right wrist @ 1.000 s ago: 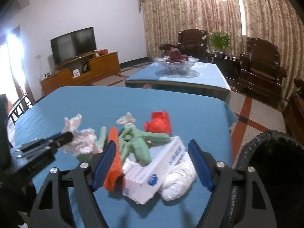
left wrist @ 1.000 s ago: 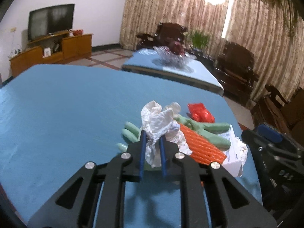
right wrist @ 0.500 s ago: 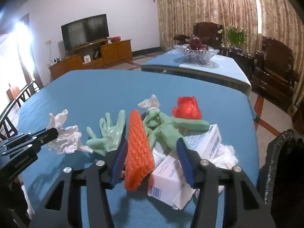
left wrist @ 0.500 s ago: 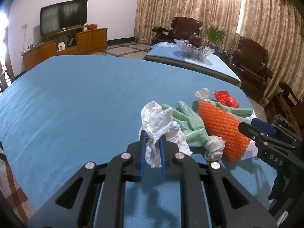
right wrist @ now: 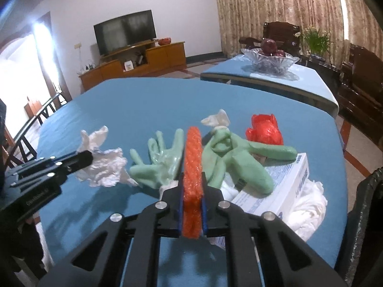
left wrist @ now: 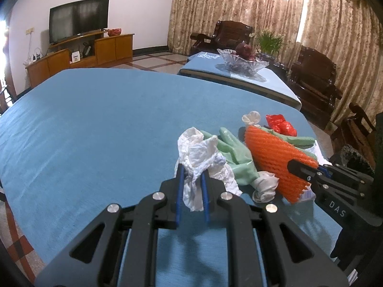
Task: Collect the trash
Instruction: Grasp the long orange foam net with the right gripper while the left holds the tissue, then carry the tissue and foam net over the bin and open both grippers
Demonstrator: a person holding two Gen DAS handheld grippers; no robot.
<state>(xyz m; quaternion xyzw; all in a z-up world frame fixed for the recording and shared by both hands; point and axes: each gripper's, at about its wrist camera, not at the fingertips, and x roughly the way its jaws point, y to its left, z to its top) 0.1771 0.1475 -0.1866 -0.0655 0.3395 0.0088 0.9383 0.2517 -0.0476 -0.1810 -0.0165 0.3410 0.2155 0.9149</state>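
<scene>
- Orange foam net [right wrist: 193,167], centre frame in the right wrist view: my right gripper [right wrist: 192,191] has its jaws closed tight on it.
- Crumpled tissue [left wrist: 198,157], centre of the left view: left gripper [left wrist: 191,184] is pinched on it, clear of the blue table [left wrist: 95,131].
- Risk: the net is squashy and gripped at one end, so it could slip or drag the green gloves [right wrist: 167,162] touching it.
- Black bin [right wrist: 368,215] at the right edge; a loose tissue tail may snag on its rim.

Black gripper [left wrist: 191,181], blue jaws, silver screws

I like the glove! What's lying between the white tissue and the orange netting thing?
A green glove lies spread on the blue table between the crumpled tissue and the orange foam net, clearest in the right wrist view.
</scene>
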